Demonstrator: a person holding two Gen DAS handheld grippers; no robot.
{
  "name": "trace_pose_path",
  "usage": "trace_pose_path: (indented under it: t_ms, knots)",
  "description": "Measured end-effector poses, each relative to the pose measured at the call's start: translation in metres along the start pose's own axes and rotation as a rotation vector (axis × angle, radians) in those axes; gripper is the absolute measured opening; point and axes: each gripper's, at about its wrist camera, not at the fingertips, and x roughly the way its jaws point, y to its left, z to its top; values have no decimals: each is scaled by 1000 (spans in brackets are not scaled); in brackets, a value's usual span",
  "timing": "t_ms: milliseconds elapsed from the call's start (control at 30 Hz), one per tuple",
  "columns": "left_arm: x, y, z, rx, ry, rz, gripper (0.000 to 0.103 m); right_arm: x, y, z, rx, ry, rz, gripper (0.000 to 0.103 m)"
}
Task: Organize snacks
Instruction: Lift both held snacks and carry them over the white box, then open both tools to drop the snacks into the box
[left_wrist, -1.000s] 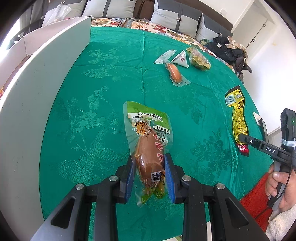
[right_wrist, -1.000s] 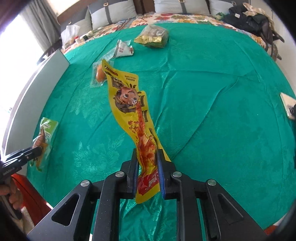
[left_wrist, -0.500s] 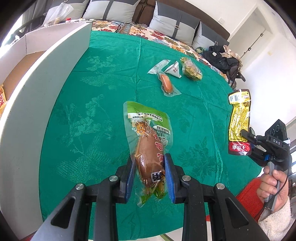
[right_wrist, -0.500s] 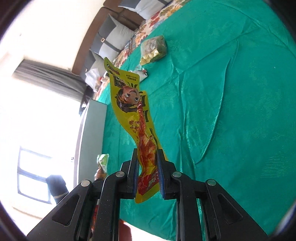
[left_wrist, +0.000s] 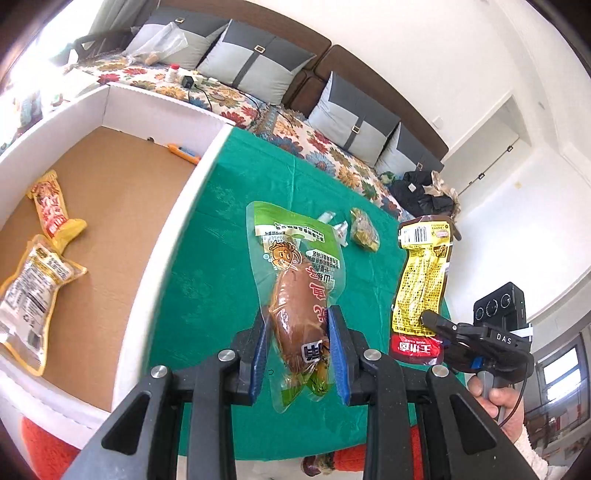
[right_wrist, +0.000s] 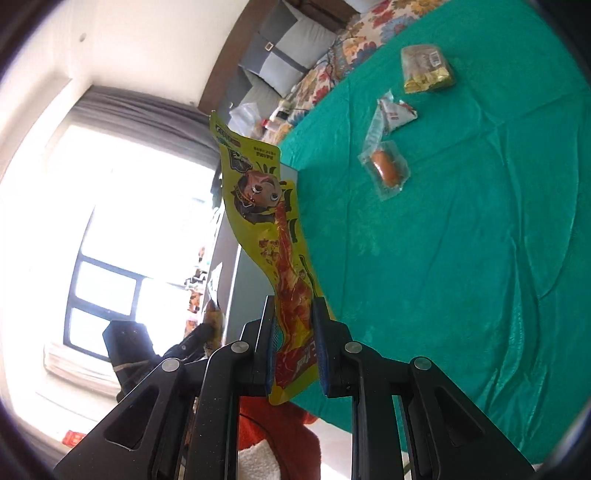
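My left gripper (left_wrist: 297, 352) is shut on a clear green-topped pack with a brown drumstick (left_wrist: 295, 291), held in the air above the green tablecloth (left_wrist: 207, 280). To its left stands an open white box (left_wrist: 173, 218) with a brown floor. My right gripper (right_wrist: 295, 343) is shut on the lower end of a long yellow snack pack (right_wrist: 269, 221), which stands up from the jaws. In the left wrist view that right gripper (left_wrist: 430, 321) and its yellow snack pack (left_wrist: 421, 280) hang to the right of the drumstick pack.
Inside the box lie a yellow-red pack (left_wrist: 50, 206) and a clear yellow-edged pack (left_wrist: 33, 288). On the cloth farther off lie a sausage pack (right_wrist: 386, 170), a small white sachet (right_wrist: 395, 112) and a gold-green bag (right_wrist: 424, 70). A sofa with grey cushions (left_wrist: 255, 62) stands behind.
Both grippers have risen off the table with their packs. The left one has swung toward the white box, whose inside now shows. The right one has tilted and rolled toward the window.
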Motion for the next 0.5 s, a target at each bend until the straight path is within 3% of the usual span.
trace_pose_path:
  t_ms: [200, 367, 400, 433, 467, 500]
  knots:
    - [-69, 90, 32, -106, -116, 192, 29, 105, 121, 6, -178, 157, 106, 19]
    - [-77, 150, 38, -128, -85, 372, 29, 187, 187, -9, -334, 233, 56, 20]
    - [-74, 160, 36, -136, -74, 420, 34, 199, 187, -16, -338, 251, 31, 25]
    - [-70, 169, 33, -153, -61, 454, 51, 211, 186, -22, -340, 267, -6, 28]
    - [-67, 179, 29, -178, -49, 479, 62, 220, 181, -29, -339, 282, -36, 47]
    - [-65, 186, 24, -203, -50, 496, 75, 223, 174, -36, -334, 293, -63, 59]
